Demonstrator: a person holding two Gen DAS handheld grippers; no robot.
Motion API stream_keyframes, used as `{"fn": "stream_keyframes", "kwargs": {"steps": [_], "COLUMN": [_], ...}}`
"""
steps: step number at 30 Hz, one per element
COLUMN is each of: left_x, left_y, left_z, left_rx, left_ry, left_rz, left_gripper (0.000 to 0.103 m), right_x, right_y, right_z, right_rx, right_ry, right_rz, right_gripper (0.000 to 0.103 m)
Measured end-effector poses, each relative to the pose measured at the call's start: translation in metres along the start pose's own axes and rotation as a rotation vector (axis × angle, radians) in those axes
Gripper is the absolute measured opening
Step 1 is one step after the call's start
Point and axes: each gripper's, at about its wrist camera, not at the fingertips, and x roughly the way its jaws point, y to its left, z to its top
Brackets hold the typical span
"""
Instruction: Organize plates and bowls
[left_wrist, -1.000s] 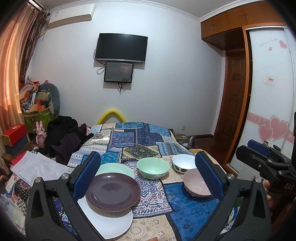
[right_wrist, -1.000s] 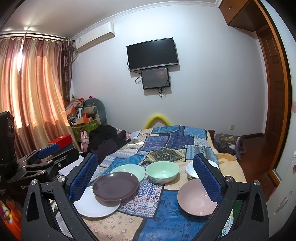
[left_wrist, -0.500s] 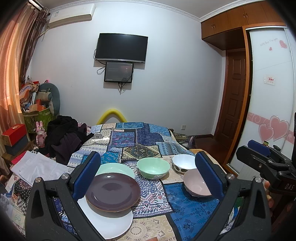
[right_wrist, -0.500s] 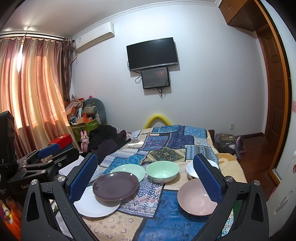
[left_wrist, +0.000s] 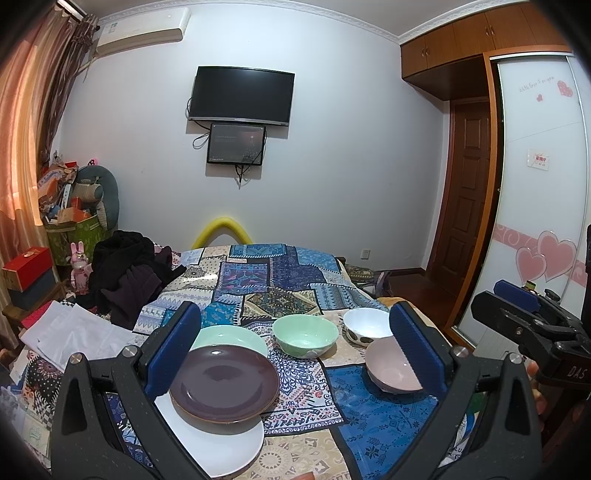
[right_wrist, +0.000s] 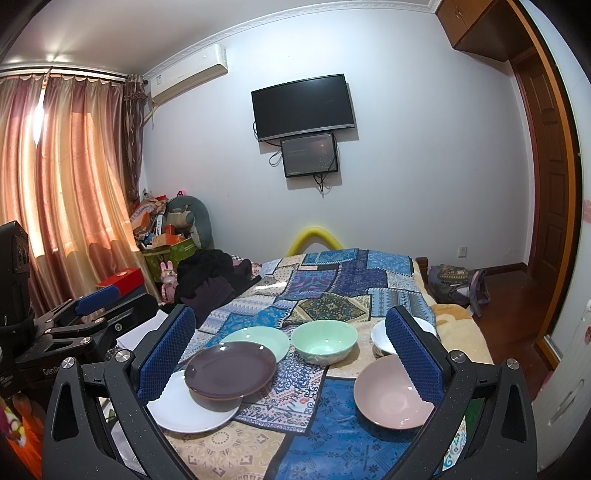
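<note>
Left gripper (left_wrist: 293, 343): jaws spread wide, nothing between them, held level above the near edge of the bed and pointing along it toward the far wall. Blue pads (left_wrist: 173, 347) frame the dishes. In the right wrist view the left gripper shows at the left edge, well off the cloth, jaws apart.

Right gripper (right_wrist: 290, 354): jaws likewise wide apart and empty, held level beside the left one, same heading. In the left wrist view it sits at the far right edge; a bit of the person's hand (left_wrist: 533, 373) shows under it.

Dishes, all on the patchwork cloth (right_wrist: 332, 280), none touched by either gripper:
- Purple plate (right_wrist: 231, 369) rests on top of the white plate (right_wrist: 188, 411), overlapping its far side.
- Green plate (right_wrist: 260, 339) just behind the purple plate, partly hidden by it.
- Green bowl (right_wrist: 325, 341) upright, near centre, just right of the green plate.
- White bowl (left_wrist: 365, 325) upright, right of the green bowl; partly hidden by the right pad in the right wrist view.
- Pink bowl (right_wrist: 391, 398) upright, nearest on the right, just in front of the white bowl.

Beyond: dark clothes (right_wrist: 210, 284) heaped on the bed's left side; television (right_wrist: 304, 107) on the far wall.
</note>
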Motion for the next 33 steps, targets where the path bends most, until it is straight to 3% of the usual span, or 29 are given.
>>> {"fn": "stream_keyframes", "kwargs": {"steps": [18, 27, 33], "left_x": [0.014, 0.044, 0.075], "left_y": [0.005, 0.03, 0.068], "left_z": [-0.002, -0.012, -0.021], "left_rx": [-0.012, -0.001, -0.004], "left_ry": [0.023, 0.088, 0.155], "left_rz": [-0.006, 0.026, 0.08], "left_gripper": [0.103, 0.103, 0.103], "right_x": [0.012, 0.051, 0.083], "right_y": [-0.002, -0.004, -0.004], "right_z": [-0.006, -0.013, -0.019], "right_rx": [0.008, 0.017, 0.009], "right_ry": [0.032, 0.135, 0.214], "right_rz": [-0.009, -0.008, -0.018], "right_gripper": [0.103, 0.103, 0.103]}}
